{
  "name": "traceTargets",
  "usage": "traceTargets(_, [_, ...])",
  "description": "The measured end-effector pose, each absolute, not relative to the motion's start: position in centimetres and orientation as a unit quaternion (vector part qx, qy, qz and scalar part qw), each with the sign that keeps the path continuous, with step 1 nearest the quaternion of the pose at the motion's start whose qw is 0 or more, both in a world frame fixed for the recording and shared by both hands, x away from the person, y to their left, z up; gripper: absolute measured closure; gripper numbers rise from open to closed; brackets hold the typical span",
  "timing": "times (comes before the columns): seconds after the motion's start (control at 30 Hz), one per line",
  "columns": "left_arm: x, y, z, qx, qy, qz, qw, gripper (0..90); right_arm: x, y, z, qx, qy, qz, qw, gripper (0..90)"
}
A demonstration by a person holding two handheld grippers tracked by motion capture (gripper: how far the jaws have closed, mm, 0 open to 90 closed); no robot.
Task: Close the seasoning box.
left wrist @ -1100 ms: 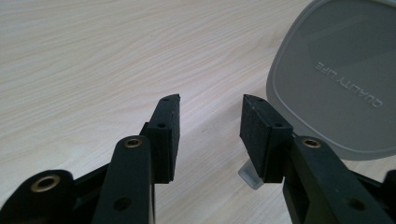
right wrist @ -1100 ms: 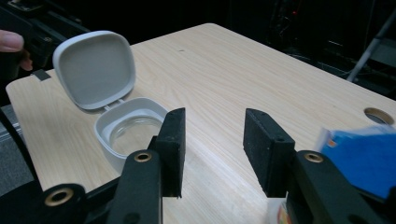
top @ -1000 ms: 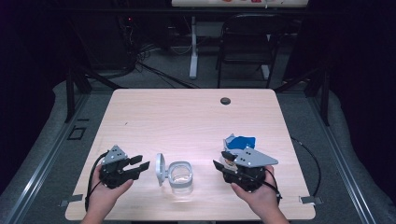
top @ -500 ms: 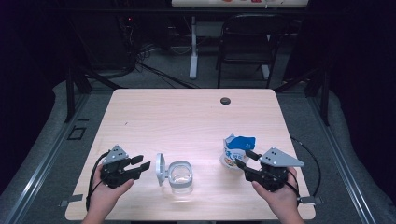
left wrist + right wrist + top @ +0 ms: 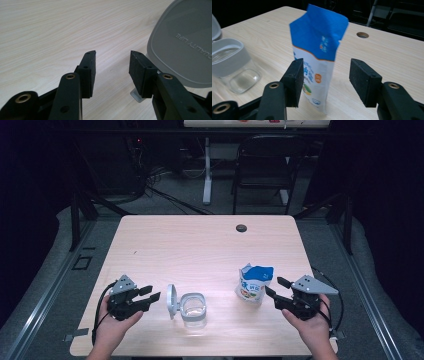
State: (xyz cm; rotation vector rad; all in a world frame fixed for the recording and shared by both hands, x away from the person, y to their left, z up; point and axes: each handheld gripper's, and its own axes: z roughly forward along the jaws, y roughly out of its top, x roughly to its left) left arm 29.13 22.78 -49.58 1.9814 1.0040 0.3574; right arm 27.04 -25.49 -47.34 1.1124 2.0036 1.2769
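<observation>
A blue and white pouch [image 5: 253, 283] [image 5: 319, 57] stands upright on the wooden table [image 5: 200, 250], its top torn open. My right gripper [image 5: 274, 287] [image 5: 324, 80] is open just to the pouch's right, its jaws apart and nothing gripped. A clear glass jar [image 5: 193, 309] [image 5: 234, 72] stands near the front edge, its grey hinged lid [image 5: 170, 300] [image 5: 185, 47] swung open to the left. My left gripper [image 5: 148, 294] [image 5: 112, 72] is open beside that lid, with bare table between its jaws.
A round cable hole [image 5: 241, 227] [image 5: 362, 35] sits near the table's far edge. A chair [image 5: 265, 165] and desk legs stand on the floor beyond the table. The person's hands hold both grippers close to the front edge.
My right gripper let go of the pouch and drew back to the right, leaving the pouch standing upright. The left gripper, jar and lid have stayed put.
</observation>
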Motion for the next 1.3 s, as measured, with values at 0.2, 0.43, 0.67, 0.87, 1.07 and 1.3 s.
traceTargets(0.2, [29.1, 23.0, -49.6, 0.795, 0.404, 0.144, 0.429, 57.4, 27.9, -26.0, -47.4, 0.419, 0.734, 0.475, 0.245, 46.1])
traceTargets(0.43, [29.0, 23.2, -49.5, 0.791, 0.406, 0.147, 0.433, 57.4, 28.8, -25.1, -47.2, 0.411, 0.736, 0.487, 0.228, 51.4])
traceTargets(0.67, [29.1, 23.2, -49.6, 0.793, 0.407, 0.146, 0.43, 57.5, 28.9, -24.4, -46.9, 0.411, 0.737, 0.486, 0.227, 71.2])
traceTargets(0.87, [29.1, 23.3, -49.7, 0.792, 0.409, 0.145, 0.429, 57.6, 28.6, -24.4, -46.6, 0.404, 0.744, 0.487, 0.216, 89.1])
traceTargets(1.07, [29.1, 23.4, -49.6, 0.791, 0.409, 0.148, 0.43, 57.7, 27.9, -23.6, -46.5, 0.395, 0.75, 0.486, 0.213, 90.0])
traceTargets(1.3, [29.1, 23.6, -49.6, 0.79, 0.41, 0.147, 0.431, 58.1, 26.9, -23.0, -46.5, 0.391, 0.753, 0.482, 0.218, 90.0])
